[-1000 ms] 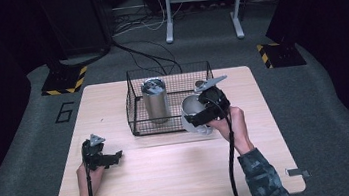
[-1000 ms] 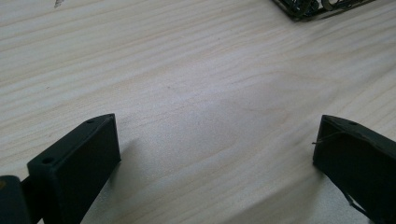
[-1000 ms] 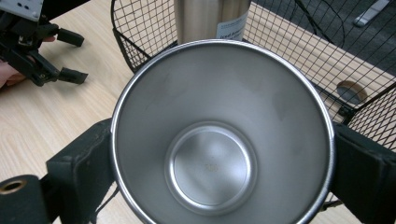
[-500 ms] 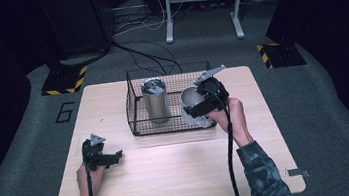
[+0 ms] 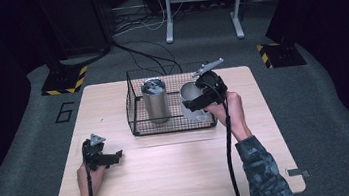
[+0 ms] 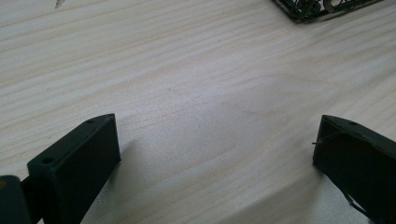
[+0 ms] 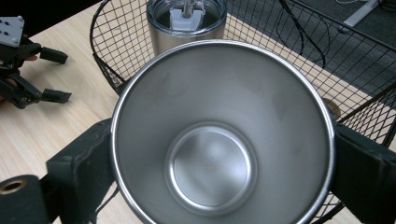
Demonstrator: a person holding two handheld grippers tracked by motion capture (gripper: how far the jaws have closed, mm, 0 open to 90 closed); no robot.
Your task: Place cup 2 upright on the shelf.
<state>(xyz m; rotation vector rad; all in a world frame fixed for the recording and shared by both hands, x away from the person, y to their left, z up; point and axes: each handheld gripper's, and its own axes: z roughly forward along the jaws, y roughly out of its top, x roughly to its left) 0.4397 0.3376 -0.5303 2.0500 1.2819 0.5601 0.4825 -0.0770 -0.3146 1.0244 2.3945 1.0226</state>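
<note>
A person sits at a light wooden table (image 5: 182,177) with a gripper in each hand.

The right gripper (image 5: 202,100) is up over the right part of a black wire basket (image 5: 137,117) that stands on the far half of the table. Its two black jaws are spread wide and squeeze a shiny steel cup (image 7: 222,135) from both sides – one jaw on each side of the rim. The cup has no lid, and in the right gripper view you can look right down to its round bottom. The cup is tipped a bit and is held up, at the near right corner of the basket.

Inside the basket, on the left side, a second steel cup with a clear lid (image 5: 155,100) stands up straight. The two cups are near each other but do not touch.

The left gripper (image 5: 114,157) rests low on the near left part of the table, well apart from the basket. Its jaws are wide open – only bare wood is between them
</note>
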